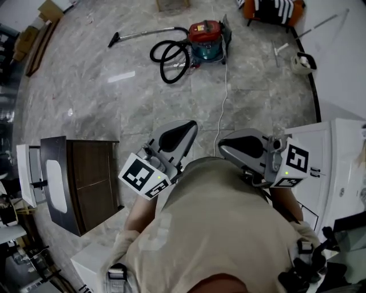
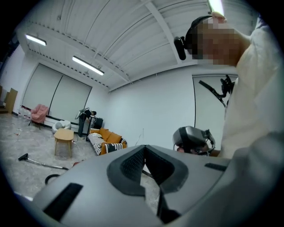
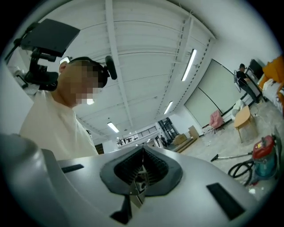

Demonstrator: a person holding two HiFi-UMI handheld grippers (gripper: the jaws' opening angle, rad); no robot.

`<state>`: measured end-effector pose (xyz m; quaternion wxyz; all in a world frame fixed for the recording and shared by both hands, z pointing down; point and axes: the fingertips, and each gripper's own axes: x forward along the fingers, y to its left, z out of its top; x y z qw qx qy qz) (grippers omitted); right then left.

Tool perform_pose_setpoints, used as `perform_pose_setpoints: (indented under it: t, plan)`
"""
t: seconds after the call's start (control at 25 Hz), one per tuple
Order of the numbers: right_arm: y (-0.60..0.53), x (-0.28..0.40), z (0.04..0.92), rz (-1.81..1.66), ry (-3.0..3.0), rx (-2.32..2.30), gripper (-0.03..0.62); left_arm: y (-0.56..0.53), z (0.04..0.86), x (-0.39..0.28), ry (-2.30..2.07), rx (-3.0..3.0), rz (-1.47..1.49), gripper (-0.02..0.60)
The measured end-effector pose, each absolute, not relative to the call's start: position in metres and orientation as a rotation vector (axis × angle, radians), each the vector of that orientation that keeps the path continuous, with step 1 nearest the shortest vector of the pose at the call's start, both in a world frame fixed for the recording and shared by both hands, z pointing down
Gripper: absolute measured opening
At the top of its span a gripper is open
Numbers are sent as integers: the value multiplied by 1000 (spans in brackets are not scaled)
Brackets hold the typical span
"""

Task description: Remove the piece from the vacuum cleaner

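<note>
The red and teal vacuum cleaner [image 1: 206, 37] stands far off on the marble floor. Its black hose [image 1: 171, 60] is coiled beside it and its metal wand [image 1: 143, 34] lies out to the left. In the right gripper view the vacuum cleaner [image 3: 265, 157] sits at the right edge with the hose [image 3: 242, 170] in front. Both grippers are held close to the person's chest, well away from the vacuum. My left gripper [image 1: 186, 129] is shut and holds nothing, its tips meeting [image 2: 144, 148]. My right gripper [image 1: 226, 146] is shut and holds nothing [image 3: 143, 148].
A white power cord [image 1: 223, 109] runs across the floor from the vacuum toward the person. A dark wooden cabinet [image 1: 86, 183] stands at the left, a white unit [image 1: 326, 166] at the right. An orange sofa [image 1: 274, 8] and a mop [image 1: 300, 60] lie beyond.
</note>
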<state>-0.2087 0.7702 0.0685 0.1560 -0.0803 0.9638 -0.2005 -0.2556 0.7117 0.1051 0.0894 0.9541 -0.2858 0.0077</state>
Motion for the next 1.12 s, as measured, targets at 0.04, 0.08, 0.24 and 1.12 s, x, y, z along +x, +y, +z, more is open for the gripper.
perform_pose_setpoints:
  t: [0.04,0.08,0.24,1.12]
  plan:
    - [769,-201,70,-540,2790,-233,3,711,99,-243,-835,2854,12,5]
    - [767,-193,71,-504,2822,-240,3,710,93,-231,-819,2870,2,5]
    - [758,-161,80,-365,2900,-239,3,708,80,-179,-769,2927,2,5]
    - [714,-62,107,-304,2934,-451,3,692,102,-52,-506,2994,287,3]
